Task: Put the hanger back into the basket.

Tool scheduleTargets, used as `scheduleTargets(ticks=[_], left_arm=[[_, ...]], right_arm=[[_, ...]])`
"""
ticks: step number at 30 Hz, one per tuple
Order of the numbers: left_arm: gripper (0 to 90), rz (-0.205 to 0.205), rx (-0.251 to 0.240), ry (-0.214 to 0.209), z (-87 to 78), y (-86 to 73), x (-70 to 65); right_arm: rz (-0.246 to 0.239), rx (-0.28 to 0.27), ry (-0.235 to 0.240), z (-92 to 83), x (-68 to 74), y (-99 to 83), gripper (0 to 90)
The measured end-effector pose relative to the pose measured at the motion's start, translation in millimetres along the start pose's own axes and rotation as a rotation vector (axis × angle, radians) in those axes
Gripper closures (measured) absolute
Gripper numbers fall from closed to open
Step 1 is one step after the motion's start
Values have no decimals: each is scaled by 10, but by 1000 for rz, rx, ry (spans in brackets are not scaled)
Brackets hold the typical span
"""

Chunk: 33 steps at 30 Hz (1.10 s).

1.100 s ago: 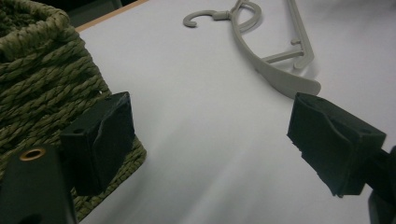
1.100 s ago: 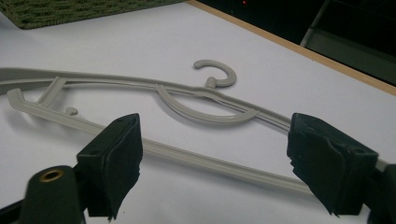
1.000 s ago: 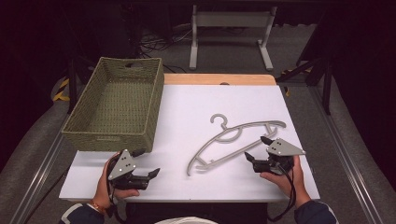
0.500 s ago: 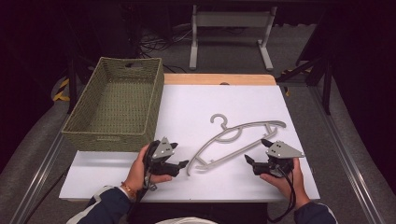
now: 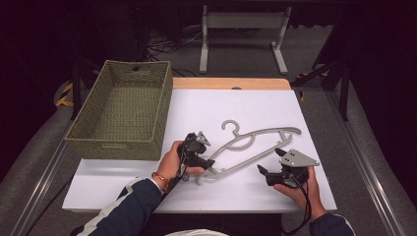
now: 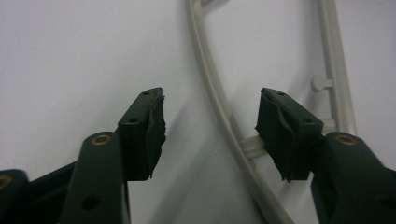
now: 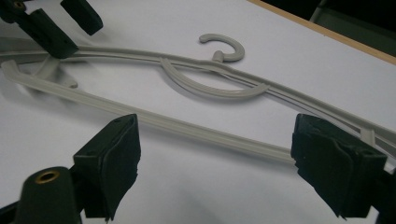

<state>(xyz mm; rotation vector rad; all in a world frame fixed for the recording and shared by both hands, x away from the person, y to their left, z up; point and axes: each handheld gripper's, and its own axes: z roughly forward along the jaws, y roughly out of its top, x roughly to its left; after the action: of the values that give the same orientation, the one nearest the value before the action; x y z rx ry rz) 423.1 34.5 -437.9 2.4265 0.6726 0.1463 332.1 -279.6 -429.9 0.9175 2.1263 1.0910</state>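
- Hanger (image 5: 255, 147), pale grey plastic with a curled hook, lies flat on the white table (image 5: 221, 108) at centre frame in the high view.
- Woven basket (image 5: 123, 110), olive green and rectangular, sits at upper left; nothing shows inside it.
- Left gripper (image 6: 210, 130) has its jaws apart, straddling one thin hanger bar without touching it.
- Right gripper (image 7: 215, 172) has its jaws apart too, low beside the hanger's long straight bar; its view also shows the ridged bars.

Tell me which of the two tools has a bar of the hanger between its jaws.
The left tool: its open jaws straddle the hanger's curved bar at that end. The right tool is open too, short of the hanger.
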Motion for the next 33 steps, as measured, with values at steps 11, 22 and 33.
scheduleTargets(ticks=[11, 22, 33], left_arm=[[541, 44, 120, 16, 102, 152, 0], [717, 124, 148, 27, 115, 213, -69], [825, 219, 104, 102, 62, 146, -184]], right_arm=[[9, 21, 15, 33, -1, -8, 167], [13, 36, 18, 52, -12, -21, 165], [11, 17, -8, 5, -45, -22, 163]])
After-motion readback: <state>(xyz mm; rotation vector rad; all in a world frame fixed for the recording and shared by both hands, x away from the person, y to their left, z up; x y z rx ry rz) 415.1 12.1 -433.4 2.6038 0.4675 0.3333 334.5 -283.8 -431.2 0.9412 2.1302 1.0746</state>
